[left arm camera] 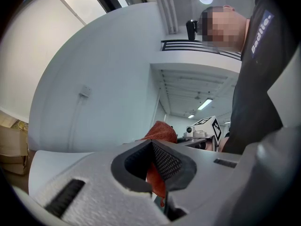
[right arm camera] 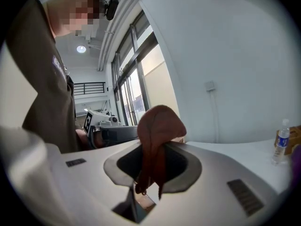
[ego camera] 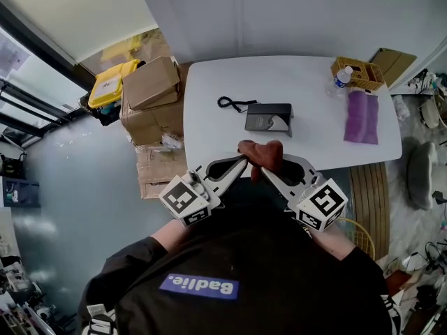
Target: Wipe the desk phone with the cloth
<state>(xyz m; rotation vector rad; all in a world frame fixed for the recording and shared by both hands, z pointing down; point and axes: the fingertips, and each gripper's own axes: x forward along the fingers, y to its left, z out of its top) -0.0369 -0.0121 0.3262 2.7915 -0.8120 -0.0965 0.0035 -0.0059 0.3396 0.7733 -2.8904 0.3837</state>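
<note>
Head view: white, round-cornered table [ego camera: 209, 117]. A black desk phone [ego camera: 268, 118] sits mid-table with a coiled cord [ego camera: 230, 103] beside it. Over the near edge, well apart from the phone, a rust-red cloth [ego camera: 261, 154] is bunched between the left gripper [ego camera: 241, 162] and right gripper [ego camera: 271, 172]. Shirt print reads "Badlie."

Left gripper view: we record jaws pinched on the cloth (pads mesh-textured).

Right gripper view: jaws clamp a hanging fold. A plastic bottle [right arm camera: 281, 145] shows only here.

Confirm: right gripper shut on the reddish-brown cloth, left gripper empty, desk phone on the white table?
The left gripper isn't empty: the left gripper view shows it shut on the reddish-brown cloth too. The right gripper is shut on it, and the desk phone sits on the white table, as stated.
</note>
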